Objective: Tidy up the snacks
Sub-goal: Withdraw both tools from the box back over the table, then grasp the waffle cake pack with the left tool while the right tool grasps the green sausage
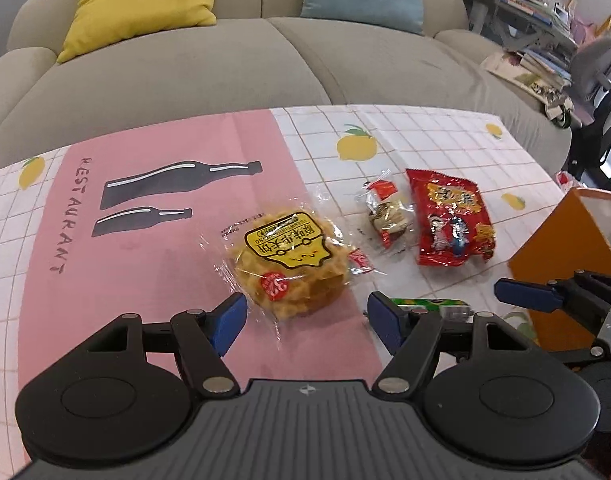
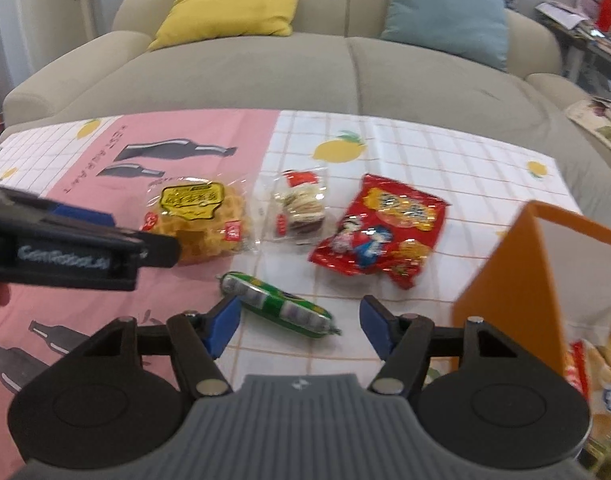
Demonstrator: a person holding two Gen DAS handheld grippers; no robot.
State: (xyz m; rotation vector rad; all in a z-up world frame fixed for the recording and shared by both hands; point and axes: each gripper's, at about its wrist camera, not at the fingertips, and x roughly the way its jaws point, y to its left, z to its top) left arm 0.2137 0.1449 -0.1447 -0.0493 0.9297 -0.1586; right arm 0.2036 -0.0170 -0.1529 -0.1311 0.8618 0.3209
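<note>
Orange box (image 2: 517, 280) walls off right; cloth (image 2: 405, 148) behind snacks lies bare.

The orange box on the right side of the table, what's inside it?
The right wrist view shows the tall orange box with several crinkly snack packets at its open near side, red, yellow and pale. Its wall covers everything deeper in, so the full contents cannot be seen.

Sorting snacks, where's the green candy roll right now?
The green candy roll lies on the tablecloth, between the waffle pack and the red bag.
</note>
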